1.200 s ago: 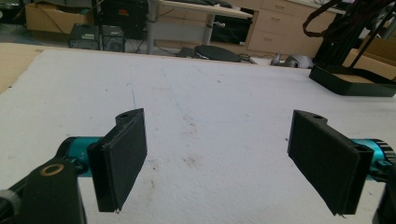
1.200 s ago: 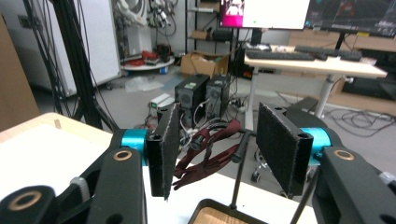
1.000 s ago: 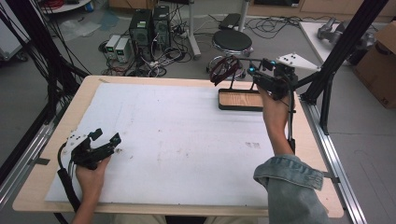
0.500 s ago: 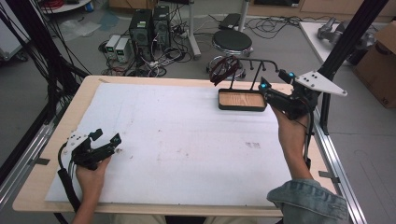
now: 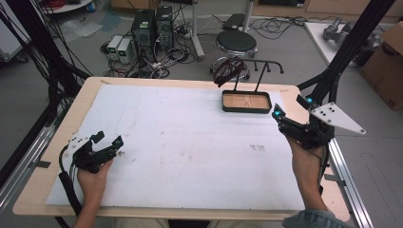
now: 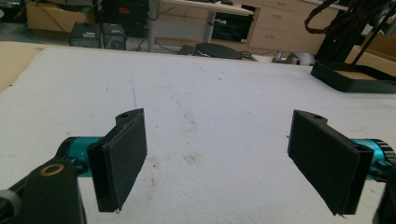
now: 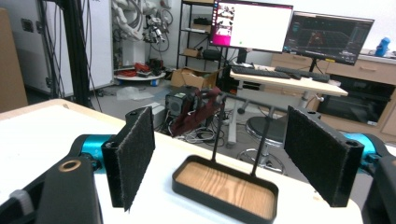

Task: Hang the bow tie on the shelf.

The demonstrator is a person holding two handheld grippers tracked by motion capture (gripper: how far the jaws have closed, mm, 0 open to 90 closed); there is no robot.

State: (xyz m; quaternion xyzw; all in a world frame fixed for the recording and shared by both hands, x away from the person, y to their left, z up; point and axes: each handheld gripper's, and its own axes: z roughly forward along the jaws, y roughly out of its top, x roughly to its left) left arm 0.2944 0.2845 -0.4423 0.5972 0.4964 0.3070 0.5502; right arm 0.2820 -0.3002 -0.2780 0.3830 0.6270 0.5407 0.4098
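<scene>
1. The right gripper (image 5: 289,114) is held above the table's right edge, just beside and short of the stand tray (image 5: 246,101). Its jaws have just been opening and now stand wide, with nothing between the pads.
2. The stand tray, a black-rimmed base with a wooden floor, sits at the far right of the white mat (image 5: 180,142). In the right gripper view the tray (image 7: 224,186) lies ahead of the jaws.
3. A dark red strap (image 5: 227,71) hangs on the stand's left arm, above the tray and clear of both grippers.
4. The left gripper (image 5: 107,141) rests low on the mat near the left corner, well apart from the tray. Its jaws are wide and hold nothing.
</scene>
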